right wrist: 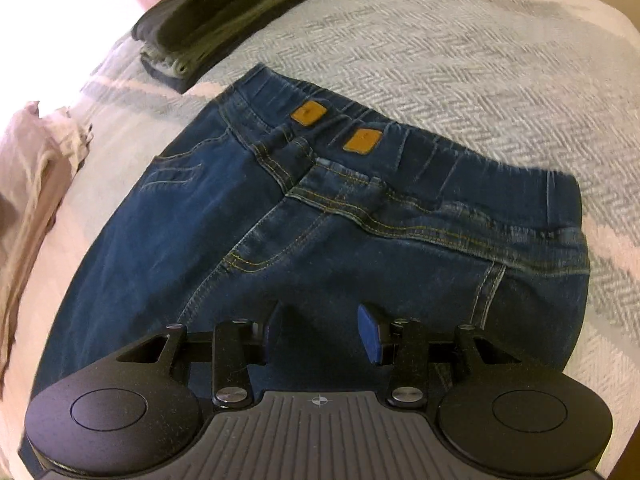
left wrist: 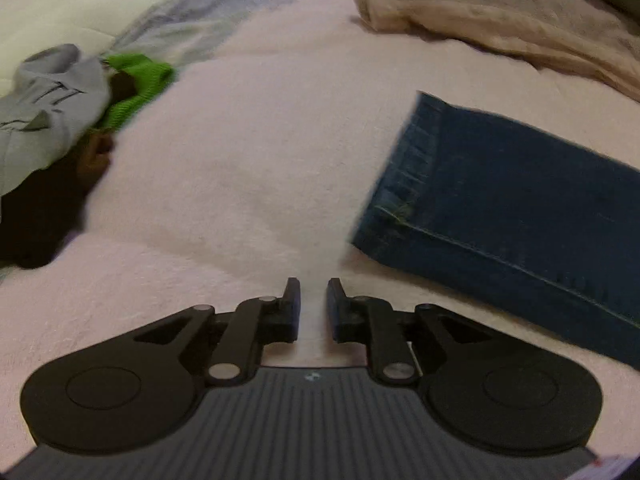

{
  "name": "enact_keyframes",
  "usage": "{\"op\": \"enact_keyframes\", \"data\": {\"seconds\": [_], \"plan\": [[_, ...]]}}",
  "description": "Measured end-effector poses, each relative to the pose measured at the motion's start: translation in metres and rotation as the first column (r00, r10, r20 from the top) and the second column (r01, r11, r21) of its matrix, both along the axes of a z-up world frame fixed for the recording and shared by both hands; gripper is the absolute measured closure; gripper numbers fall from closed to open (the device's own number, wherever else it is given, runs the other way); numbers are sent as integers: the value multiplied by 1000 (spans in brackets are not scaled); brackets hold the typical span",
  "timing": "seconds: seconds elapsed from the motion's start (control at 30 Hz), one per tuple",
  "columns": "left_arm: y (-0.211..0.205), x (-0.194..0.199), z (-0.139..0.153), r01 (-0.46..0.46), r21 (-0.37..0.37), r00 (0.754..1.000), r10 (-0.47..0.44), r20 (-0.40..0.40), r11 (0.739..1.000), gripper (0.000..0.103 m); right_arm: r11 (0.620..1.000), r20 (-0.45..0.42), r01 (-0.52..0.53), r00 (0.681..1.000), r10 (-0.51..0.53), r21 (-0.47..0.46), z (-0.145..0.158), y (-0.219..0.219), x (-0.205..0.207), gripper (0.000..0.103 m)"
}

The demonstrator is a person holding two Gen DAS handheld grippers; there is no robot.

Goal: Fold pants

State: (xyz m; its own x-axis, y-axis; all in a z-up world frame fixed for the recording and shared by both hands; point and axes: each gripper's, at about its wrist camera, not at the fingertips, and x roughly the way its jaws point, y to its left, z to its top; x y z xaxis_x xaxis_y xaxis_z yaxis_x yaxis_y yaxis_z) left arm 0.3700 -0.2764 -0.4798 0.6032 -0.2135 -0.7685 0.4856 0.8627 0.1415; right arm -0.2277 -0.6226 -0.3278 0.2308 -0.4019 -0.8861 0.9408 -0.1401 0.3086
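Observation:
The dark blue jeans lie flat on the bed, the elastic waistband with two tan patches farthest from me in the right wrist view. My right gripper stands open low over the seat of the jeans; only flat denim shows between its fingers. In the left wrist view a jeans leg with its hem lies to the right on a pink blanket. My left gripper hovers just left of that hem, its jaws a narrow gap apart with nothing between them.
A loose heap of grey, green and dark clothes lies at the left, a beige garment at the far right. A stack of folded dark garments sits beyond the waistband on the grey herringbone blanket. A pale pink garment lies left.

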Motion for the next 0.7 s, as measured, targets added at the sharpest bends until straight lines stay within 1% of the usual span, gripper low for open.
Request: {"op": "enact_keyframes", "data": {"seconds": [0.03,0.07,0.13,0.17,0.23,0.27,0.3,0.37,0.43,0.5,0.57,0.7], "plan": [[6,6,5,-60,-22,998,59,-29,998,89,1000,-6,-26,1000,26,2,2,-2,-1,63],[13,13,12,-134,-60,989,129,-71,989,89,998,-13,-68,998,68,-4,5,-6,-3,63],[24,17,31,-200,-129,975,185,-121,971,89,990,-35,-134,991,132,-37,13,-12,-7,63],[26,15,42,-213,-143,972,195,-132,966,89,986,-38,-158,987,156,-59,18,-19,-13,63],[21,4,59,-201,-156,971,175,-163,967,86,977,-12,-187,982,186,-105,25,-31,-24,63],[17,-7,68,-194,-174,968,160,-192,965,83,971,2,-199,980,201,-134,27,-39,-30,63],[13,-18,73,-182,-188,967,141,-213,965,82,966,9,-209,977,213,-153,29,-48,-35,63],[-1,-49,83,-143,-212,965,89,-247,967,80,953,43,-243,966,254,-179,27,-70,-43,63],[-15,-81,90,-114,-223,964,53,-261,968,80,937,74,-285,949,305,-201,22,-93,-50,63],[-31,-115,94,-103,-241,960,33,-279,965,79,921,113,-326,928,355,-213,11,-122,-56,63],[-41,-148,96,-108,-254,954,29,-298,961,77,904,162,-366,900,404,-223,-2,-156,-61,63],[-55,-201,102,-131,-214,952,63,-299,968,76,865,249,-448,832,495,-223,-24,-223,-63,63]]}}
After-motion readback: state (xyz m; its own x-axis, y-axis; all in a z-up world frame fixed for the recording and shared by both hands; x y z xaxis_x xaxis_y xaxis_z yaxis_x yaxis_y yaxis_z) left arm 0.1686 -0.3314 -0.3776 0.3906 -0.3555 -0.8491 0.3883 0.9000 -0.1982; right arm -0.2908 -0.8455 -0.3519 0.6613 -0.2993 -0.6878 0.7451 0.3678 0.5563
